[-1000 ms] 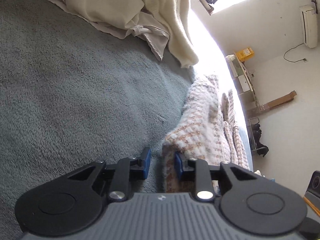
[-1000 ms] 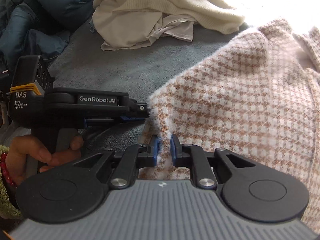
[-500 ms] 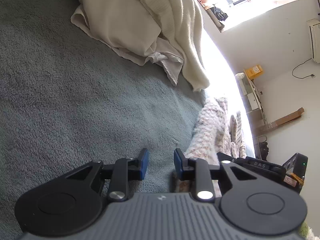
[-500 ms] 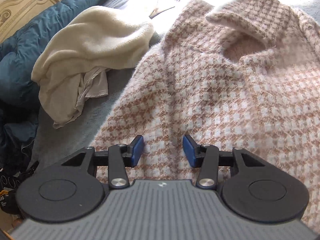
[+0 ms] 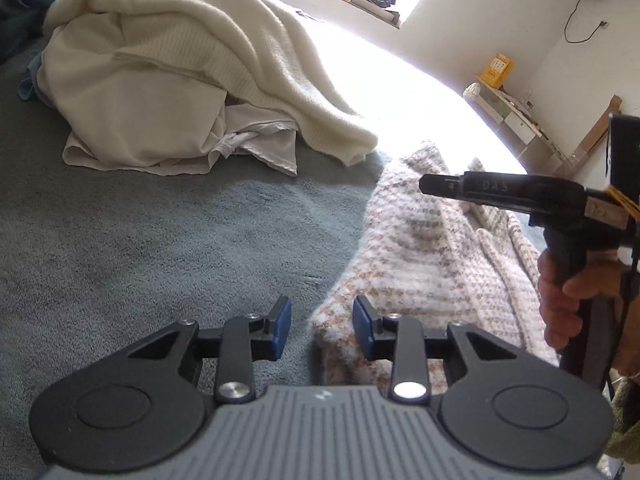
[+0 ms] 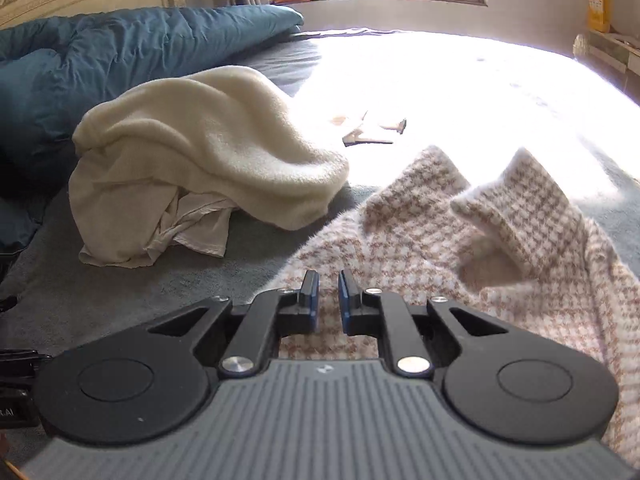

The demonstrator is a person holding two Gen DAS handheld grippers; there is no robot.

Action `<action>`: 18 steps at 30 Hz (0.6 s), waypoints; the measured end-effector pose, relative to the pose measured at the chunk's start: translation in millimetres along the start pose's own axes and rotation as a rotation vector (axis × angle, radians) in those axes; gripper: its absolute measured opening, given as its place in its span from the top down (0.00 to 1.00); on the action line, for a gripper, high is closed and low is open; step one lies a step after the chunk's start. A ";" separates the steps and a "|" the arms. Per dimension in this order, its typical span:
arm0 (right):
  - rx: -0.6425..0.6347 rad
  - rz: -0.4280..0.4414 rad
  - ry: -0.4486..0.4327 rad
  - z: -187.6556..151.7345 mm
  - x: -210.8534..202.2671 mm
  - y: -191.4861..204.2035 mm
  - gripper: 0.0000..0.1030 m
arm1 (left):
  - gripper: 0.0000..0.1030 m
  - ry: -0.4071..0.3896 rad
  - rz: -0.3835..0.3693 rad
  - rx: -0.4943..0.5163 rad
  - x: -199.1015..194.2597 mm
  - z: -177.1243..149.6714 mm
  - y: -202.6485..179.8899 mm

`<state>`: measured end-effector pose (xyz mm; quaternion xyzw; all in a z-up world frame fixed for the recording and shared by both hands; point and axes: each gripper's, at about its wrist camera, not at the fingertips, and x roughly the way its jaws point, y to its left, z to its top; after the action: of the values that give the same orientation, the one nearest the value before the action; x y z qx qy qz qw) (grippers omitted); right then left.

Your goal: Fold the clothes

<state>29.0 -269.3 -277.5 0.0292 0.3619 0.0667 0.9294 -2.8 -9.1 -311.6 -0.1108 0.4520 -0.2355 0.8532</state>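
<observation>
Both tongs have let go of the checked jacket (image 6: 460, 248): my left gripper (image 5: 320, 326) is opening, seemingly clear, my right gripper (image 6: 328, 300) closing empty, so regripping comes next.

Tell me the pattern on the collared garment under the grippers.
Tan-and-white houndstooth garment, clearest in the right wrist view.

A bed covered in a grey-green fleecy blanket (image 5: 132, 240) carries everything, its far half washed out by sunlight from the window. On it lie a pink-and-tan houndstooth garment (image 6: 460, 248) with its collar standing up, a heap of cream knitwear and pale cloth (image 6: 192, 172) near it, and a rumpled teal duvet (image 6: 120, 52) beyond the heap. A small flat item (image 6: 372, 130), too glare-bleached to identify, lies in the sunlit patch.
</observation>
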 end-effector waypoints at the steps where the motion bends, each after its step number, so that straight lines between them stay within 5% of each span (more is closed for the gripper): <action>1: -0.021 -0.006 0.024 0.6 18.5 0.4 0.91 | 0.65 0.014 0.014 -0.009 3.9 -2.1 2.3; 5: -0.054 -0.029 0.085 -7.7 85.2 -10.1 1.00 | 0.63 0.016 0.003 -0.049 8.8 -4.1 11.4; 11: -0.045 -0.026 0.045 11.7 64.6 -8.3 1.00 | 0.61 0.013 0.004 -0.026 8.3 -7.3 12.5; 18: 0.055 0.012 0.088 14.1 89.4 -28.6 1.00 | 0.59 -0.013 0.048 0.045 -0.6 -8.1 3.2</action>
<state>106.6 -284.7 -329.9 0.0539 0.4039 0.0634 0.9110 -8.8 -5.8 -317.1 -0.0823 0.4437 -0.2241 0.8638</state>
